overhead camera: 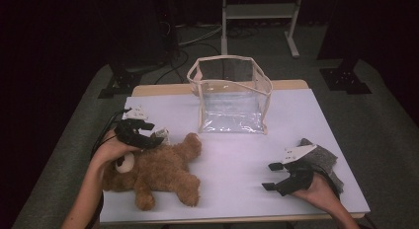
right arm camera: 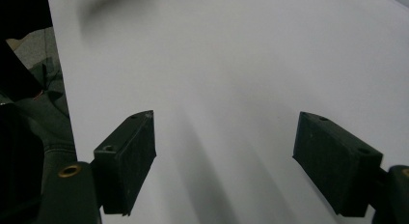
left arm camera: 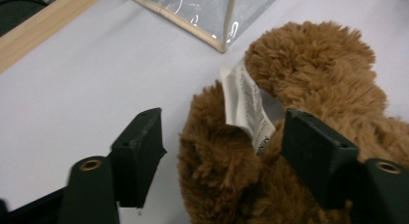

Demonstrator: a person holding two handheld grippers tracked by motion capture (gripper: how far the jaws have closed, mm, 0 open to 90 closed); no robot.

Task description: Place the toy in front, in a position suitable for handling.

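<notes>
Teddy bear lies flat at the near-left of the table, long axis running roughly left-right, head end toward the left edge, one limb reaching up toward the clear bag

Left gripper sits right on top of the bear's far upper side, jaws spread, nothing clamped yet. In the left gripper view the brown plush is between the two jaws, with the white sewn-in label just by the right-hand one; a furry limb is in the gap, so closing looks like it would catch it

Right gripper is well apart at the near-right, jaws spread wide over bare table, holding nothing; a grey cloth lies just behind that hand

Key relation: bear is directly under the left gripper and far from the right, so left hand is the grasping one. Clear bag stands upright, mouth open, at the far centre, up and to the right of the bear — lift would likely go forward-right. Bag corner lies near the plush in the left gripper view

Risk guess: pinching label only instead of fur
</notes>
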